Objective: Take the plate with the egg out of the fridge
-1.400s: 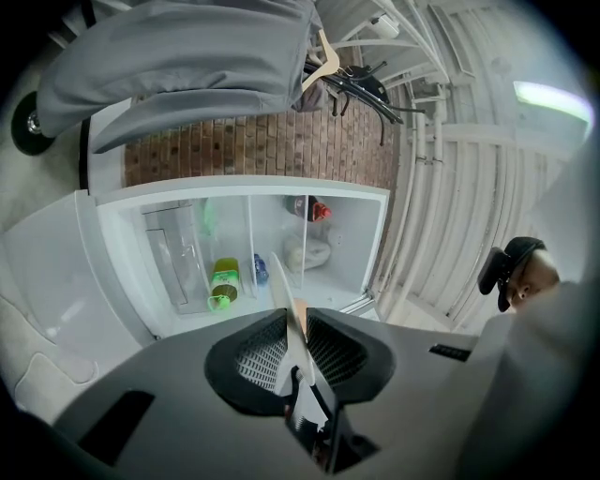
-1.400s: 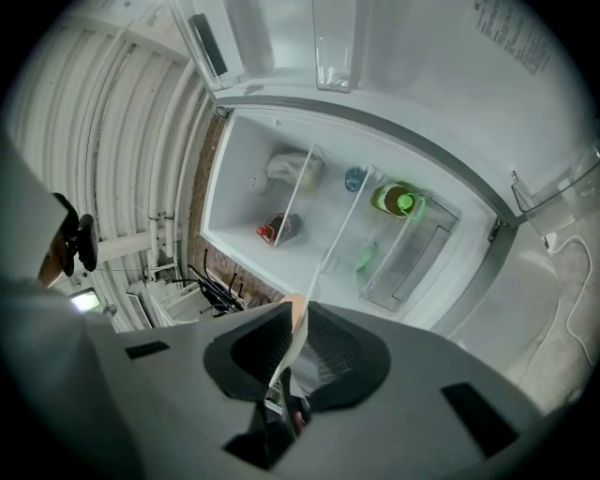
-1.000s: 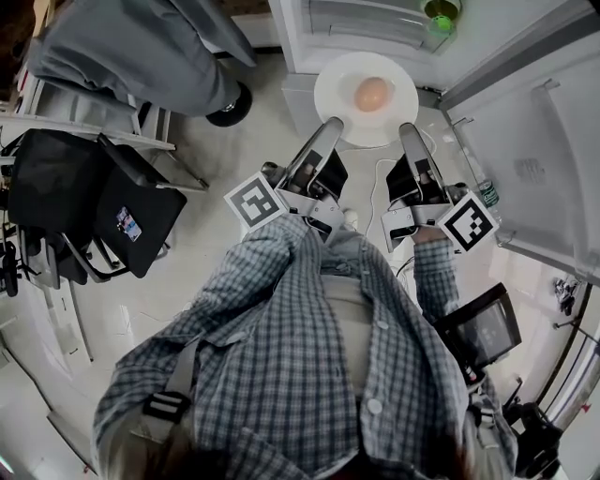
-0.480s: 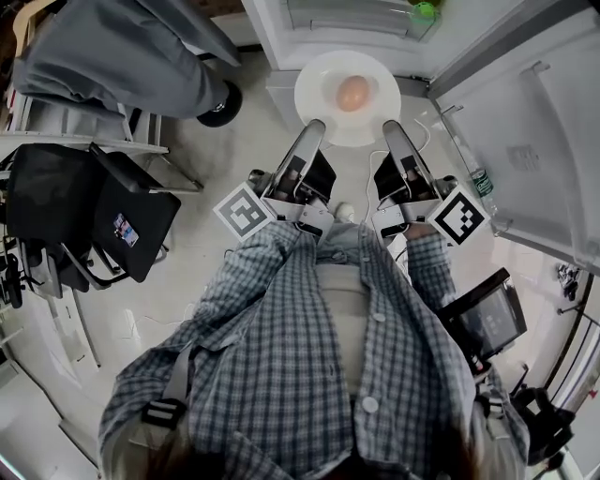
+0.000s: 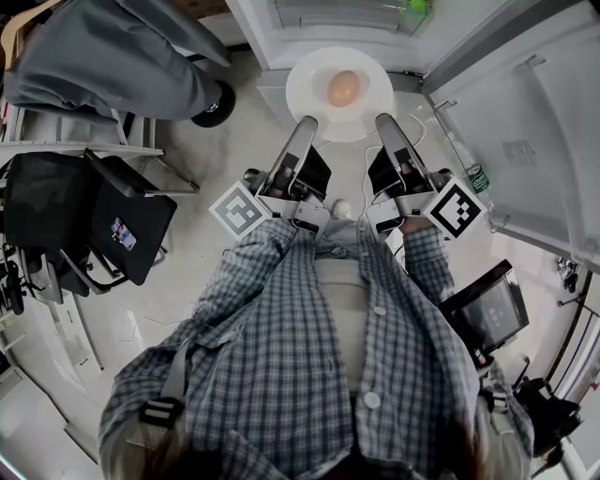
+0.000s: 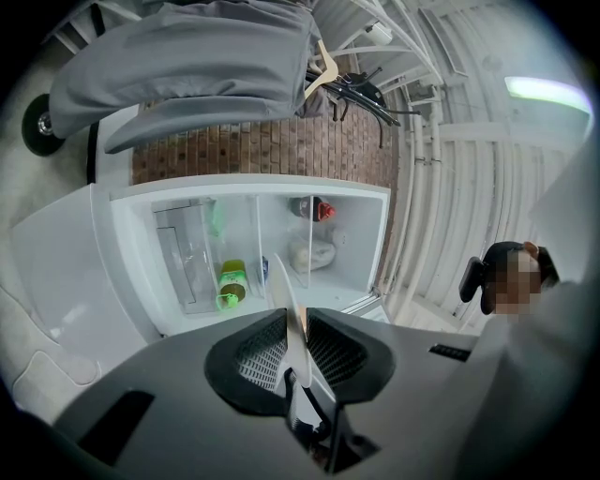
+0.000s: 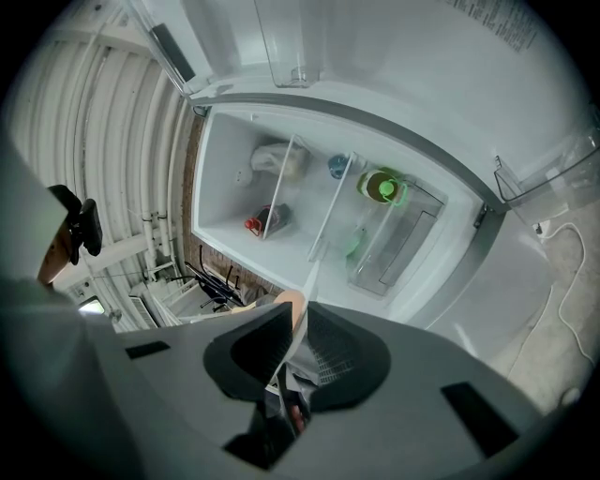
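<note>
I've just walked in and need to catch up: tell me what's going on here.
A person in a checked shirt holds a two-jaw gripper in each hand. The left gripper and the right gripper are both shut on the near rim of a round white plate carrying a brown egg. The plate is held in front of the open white fridge, outside its compartment, with the fridge door swung wide on the right.
</note>
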Available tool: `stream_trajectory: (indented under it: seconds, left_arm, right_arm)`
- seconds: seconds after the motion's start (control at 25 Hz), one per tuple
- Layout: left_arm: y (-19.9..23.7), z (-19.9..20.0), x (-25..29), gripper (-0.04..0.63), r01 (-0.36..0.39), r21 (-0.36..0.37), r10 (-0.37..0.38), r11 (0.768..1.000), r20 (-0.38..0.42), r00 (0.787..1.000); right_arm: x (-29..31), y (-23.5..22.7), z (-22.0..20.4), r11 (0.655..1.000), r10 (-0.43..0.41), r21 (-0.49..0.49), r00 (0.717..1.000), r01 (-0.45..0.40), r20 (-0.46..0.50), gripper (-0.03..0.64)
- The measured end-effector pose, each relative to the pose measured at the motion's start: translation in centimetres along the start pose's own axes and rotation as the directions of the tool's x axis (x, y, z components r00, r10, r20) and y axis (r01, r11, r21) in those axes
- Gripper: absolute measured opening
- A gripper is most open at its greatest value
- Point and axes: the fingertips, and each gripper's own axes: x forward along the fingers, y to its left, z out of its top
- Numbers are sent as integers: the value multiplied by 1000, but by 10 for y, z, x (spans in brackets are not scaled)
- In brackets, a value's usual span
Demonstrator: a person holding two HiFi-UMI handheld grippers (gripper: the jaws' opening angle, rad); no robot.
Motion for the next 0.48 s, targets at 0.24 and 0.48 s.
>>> stream_trajectory:
  seconds: [0.24,0.48]
  left_arm:
    - [1,1,-1,72,-4,0,4,1000,12,1000]
    - [6,-3,2,72,-2,6,2,1000,9,1000]
  right_arm:
    - [1,0,-1,1000,-2,6,1000,2,4,58]
    - [1,-4,4,1000,0,-4,1000,0,2,55]
